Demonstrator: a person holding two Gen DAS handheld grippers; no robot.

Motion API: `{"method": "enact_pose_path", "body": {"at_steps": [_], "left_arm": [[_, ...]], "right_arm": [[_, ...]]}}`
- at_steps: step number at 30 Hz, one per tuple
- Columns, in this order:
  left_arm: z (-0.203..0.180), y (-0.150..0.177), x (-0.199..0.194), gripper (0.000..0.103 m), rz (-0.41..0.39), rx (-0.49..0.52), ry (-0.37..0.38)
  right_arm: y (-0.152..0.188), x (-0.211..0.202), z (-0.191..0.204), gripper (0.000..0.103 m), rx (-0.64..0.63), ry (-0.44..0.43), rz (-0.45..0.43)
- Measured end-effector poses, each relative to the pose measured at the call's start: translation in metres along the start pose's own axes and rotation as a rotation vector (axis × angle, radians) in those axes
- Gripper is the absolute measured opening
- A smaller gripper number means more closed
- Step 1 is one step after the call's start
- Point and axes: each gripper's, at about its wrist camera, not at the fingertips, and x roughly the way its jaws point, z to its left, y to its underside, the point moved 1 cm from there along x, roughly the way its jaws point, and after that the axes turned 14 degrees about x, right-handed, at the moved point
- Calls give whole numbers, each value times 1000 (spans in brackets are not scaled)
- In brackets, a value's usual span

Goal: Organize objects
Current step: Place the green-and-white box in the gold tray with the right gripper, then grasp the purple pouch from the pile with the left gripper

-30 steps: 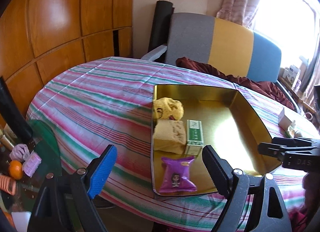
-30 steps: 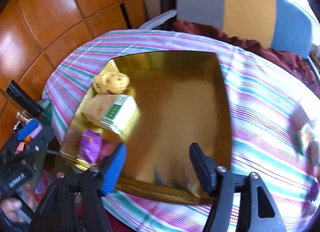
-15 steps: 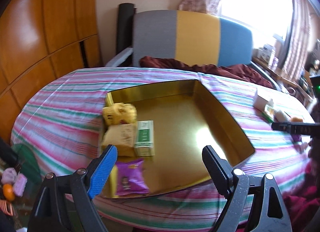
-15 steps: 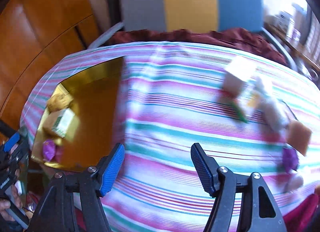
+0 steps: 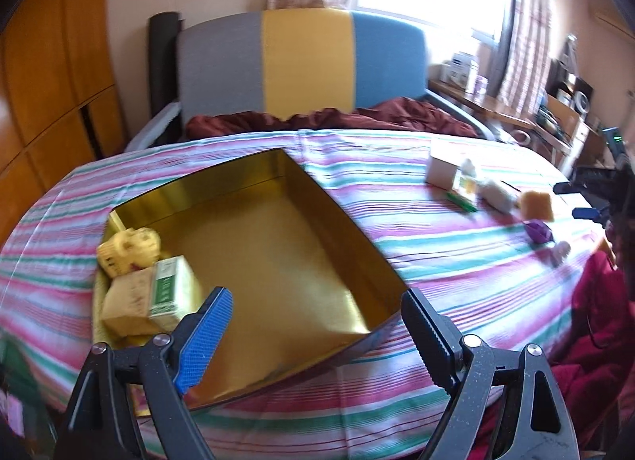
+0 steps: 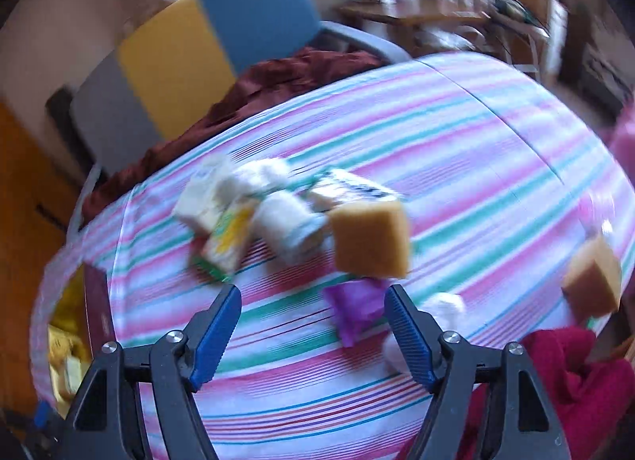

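Note:
A gold tray [image 5: 341, 218] lies on the striped tablecloth [image 5: 436, 273]. In its left end sit a yellow packet [image 5: 127, 249], a tan packet [image 5: 127, 299] and a green-and-white box [image 5: 168, 287]. My left gripper [image 5: 317, 325] is open and empty over the tray's near edge. My right gripper [image 6: 313, 325] is open and empty above the cloth, just short of a purple packet [image 6: 357, 307] and a tan sponge [image 6: 371, 237]. Behind them lie a white roll [image 6: 285, 228], a green-yellow carton [image 6: 228, 237] and a white box [image 6: 202, 198]. The right wrist view is blurred.
A second tan sponge [image 6: 593, 277] lies near the table's right edge, and a white object [image 6: 444, 307] by my right finger. A grey, yellow and blue sofa [image 5: 305, 63] with a dark red blanket [image 5: 357, 118] stands behind the table. Wooden cabinets [image 5: 51, 95] stand at left.
Both grippers have swung to the right. The right one has left the tray and now faces the loose pile of objects. The left view now shows the tray's right side.

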Motion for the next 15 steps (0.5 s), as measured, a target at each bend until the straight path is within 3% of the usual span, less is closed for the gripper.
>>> {"method": "enact_pose_path", "body": {"at_steps": [4, 7, 11, 15], "left_arm": [[-23, -11, 9, 87, 7, 58, 39], [-38, -17, 16, 87, 21, 86, 65], [-55, -24, 28, 87, 41, 114, 106], [-71, -33, 40, 87, 52, 139, 150]], "right_arm": [[-8, 17, -35, 78, 148, -17, 56], [-5, 30, -39, 78, 172, -3, 112], [-5, 32, -31, 78, 140, -5, 99], [-15, 21, -50, 78, 234, -54, 31]]}}
